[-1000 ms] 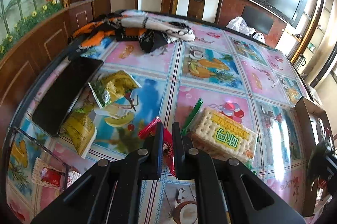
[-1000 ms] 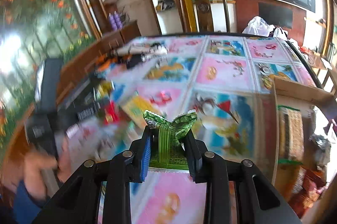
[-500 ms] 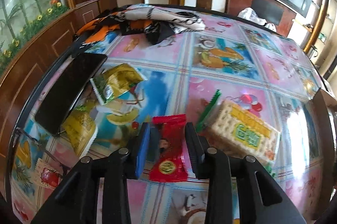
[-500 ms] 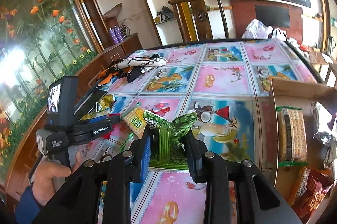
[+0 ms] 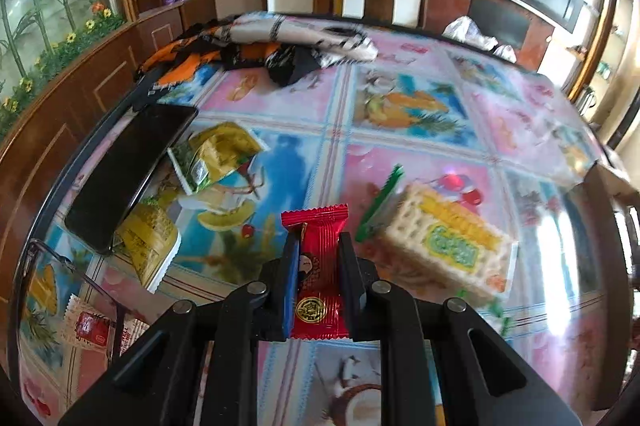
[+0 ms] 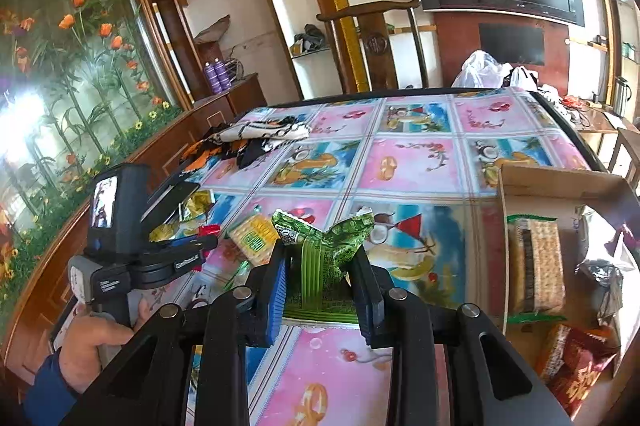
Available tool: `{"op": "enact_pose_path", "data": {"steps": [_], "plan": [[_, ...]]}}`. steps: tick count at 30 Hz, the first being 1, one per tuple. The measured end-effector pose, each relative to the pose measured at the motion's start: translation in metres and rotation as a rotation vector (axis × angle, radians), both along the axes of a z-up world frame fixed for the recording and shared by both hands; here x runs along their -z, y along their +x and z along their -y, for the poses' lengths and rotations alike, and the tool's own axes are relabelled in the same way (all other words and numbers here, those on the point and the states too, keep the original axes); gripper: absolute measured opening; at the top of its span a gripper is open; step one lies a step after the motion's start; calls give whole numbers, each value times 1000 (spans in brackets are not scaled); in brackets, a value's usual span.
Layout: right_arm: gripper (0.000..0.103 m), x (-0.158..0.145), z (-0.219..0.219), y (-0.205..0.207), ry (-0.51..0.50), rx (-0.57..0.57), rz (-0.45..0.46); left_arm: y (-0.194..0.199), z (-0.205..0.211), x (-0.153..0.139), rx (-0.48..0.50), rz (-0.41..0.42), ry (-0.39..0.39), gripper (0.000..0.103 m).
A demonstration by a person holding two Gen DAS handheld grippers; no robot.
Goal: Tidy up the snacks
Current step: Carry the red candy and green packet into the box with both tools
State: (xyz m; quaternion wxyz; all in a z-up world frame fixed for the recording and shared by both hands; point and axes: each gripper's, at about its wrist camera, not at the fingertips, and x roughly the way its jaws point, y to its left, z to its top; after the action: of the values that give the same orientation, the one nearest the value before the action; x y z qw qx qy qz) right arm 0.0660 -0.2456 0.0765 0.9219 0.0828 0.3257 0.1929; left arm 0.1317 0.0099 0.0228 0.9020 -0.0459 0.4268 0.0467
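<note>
The worktop point(image 5: 400, 114), covered by a fruit-patterned pink and blue cloth, carries the snacks. A cardboard box point(image 6: 560, 182) sits at its right edge and contains an upright cracker pack point(image 6: 536, 266), a red-brown snack bag point(image 6: 576, 370) and a silvery wrapper point(image 6: 604, 274). A heap of patterned fabric point(image 5: 280, 42) lies at the far left corner. A black phone point(image 5: 128, 170) rests along the left edge, overlapping a yellow-green snack bag point(image 5: 216, 158) and a second yellow packet point(image 5: 150, 246) nearer the camera. A wafer-biscuit pack point(image 5: 448, 238) with a green end seal lies right of centre toward the near edge, blurred in the left wrist view. A small red-and-white sachet point(image 5: 90, 326) lies at the near left corner. The right tongs point(image 6: 322, 282) are clenched on a green snack packet point(image 6: 320, 266), held off the surface above the near part of the worktop, left of the box; the packet's upper end is crumpled and splayed. The left tongs point(image 5: 318, 266) are closed on a red candy wrapper point(image 5: 318, 266), gripped by its long sides; the wrapper's crimped top protrudes beyond the fingertips. Whether the wrapper touches the cloth cannot be told. In the right wrist view the left hand point(image 6: 92, 346) grips the handle at the near left.
</note>
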Motion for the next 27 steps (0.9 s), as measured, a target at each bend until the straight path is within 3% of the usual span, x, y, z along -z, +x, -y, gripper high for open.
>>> {"op": "enact_pose_path", "data": {"steps": [13, 20, 27], "plan": [[32, 1, 42, 15, 8, 120, -32, -23, 55, -25, 169, 61, -173, 17], [31, 10, 102, 30, 70, 209, -135, -40, 111, -33, 287, 71, -197, 17], [31, 15, 165, 30, 132, 284, -171, -62, 183, -49, 448, 84, -225, 17]]}}
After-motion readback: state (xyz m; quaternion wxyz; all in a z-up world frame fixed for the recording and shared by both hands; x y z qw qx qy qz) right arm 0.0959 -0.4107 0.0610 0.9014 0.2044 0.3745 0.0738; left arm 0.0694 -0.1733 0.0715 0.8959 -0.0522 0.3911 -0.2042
